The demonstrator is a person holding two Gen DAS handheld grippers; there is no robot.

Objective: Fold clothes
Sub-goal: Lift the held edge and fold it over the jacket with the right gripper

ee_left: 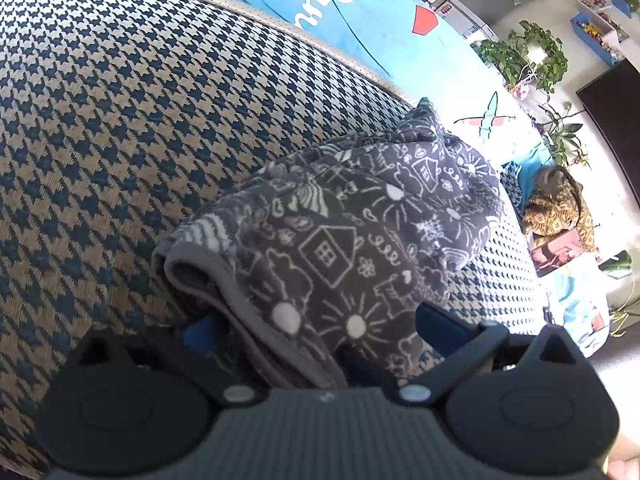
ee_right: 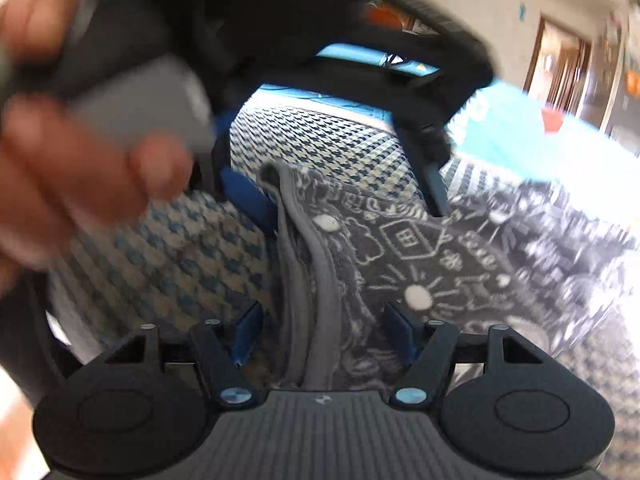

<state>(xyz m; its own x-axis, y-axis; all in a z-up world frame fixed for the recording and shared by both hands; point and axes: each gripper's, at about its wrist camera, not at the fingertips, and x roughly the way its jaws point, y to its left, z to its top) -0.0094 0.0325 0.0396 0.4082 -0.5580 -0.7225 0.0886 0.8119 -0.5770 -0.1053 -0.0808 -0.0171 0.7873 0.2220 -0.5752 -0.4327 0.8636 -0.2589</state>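
Garment [ee_left: 352, 232]: dark grey fleece, white doodle print (houses, suns, clouds, flowers), plain grey binding along the hem. It's bunched in a loose heap, partly folded over itself, lying on the houndstooth cover [ee_left: 120, 128] (navy/tan weave) of a bed or sofa. In the right wrist view the bound hem [ee_right: 316, 280] runs as two or three stacked layers straight toward the camera.

Left gripper [ee_left: 320, 332]: jaws spread wide, one blue pad either side of the near edge of the heap. Fabric sits between them, but the left pad [ee_left: 200, 334] is mostly buried under the hem, so can't tell if it's actually pressing; no clamp visible. I read it as open.

Right gripper [ee_right: 324, 332]: jaws apart, hem layers between the pads with a gap on both sides, not clamped.

Hard to read: right wrist view is motion-blurred, especially the right half of the garment. The top of that view is blocked by the left gripper's body and the hand [ee_right: 72, 168] holding it, seen close up. Can't tell what kind of garment it is; no sleeves or neckline distinguishable.

Further out: blue fabric with white lettering [ee_left: 320, 12] behind the cover, text cut off. Potted plants [ee_left: 524, 56] and a patterned brown bundle [ee_left: 560, 208] on the far side.
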